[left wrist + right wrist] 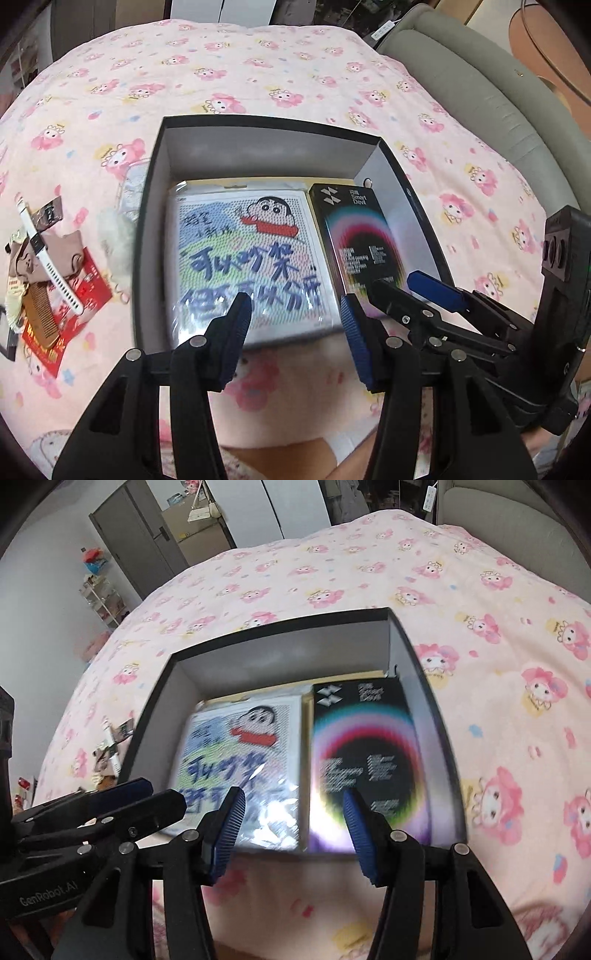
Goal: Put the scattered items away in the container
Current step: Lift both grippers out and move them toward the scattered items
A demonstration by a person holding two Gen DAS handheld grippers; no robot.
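Observation:
A black box with white walls (266,123) (280,626) sits open on the pink bedspread. Flat on its floor lie a plastic-wrapped cartoon picture (240,240) (251,746) and, to its right, a black "Smart Devil" carton (354,236) (362,746). My left gripper (295,325) (164,794) hovers open over the box's near edge, with nothing between its blue pads. Beside it my right gripper (293,805) (399,282) also stands open and holds nothing. Left of the box lie a white strap (48,258), a wooden comb (37,314), a red packet (81,291) and a fluffy white piece (114,236).
A clear case (135,184) leans against the box's left wall. A grey padded headboard (480,92) borders the bed on the right. A door and shelves (99,590) stand beyond the bed's far left. Open bedspread (498,701) lies right of the box.

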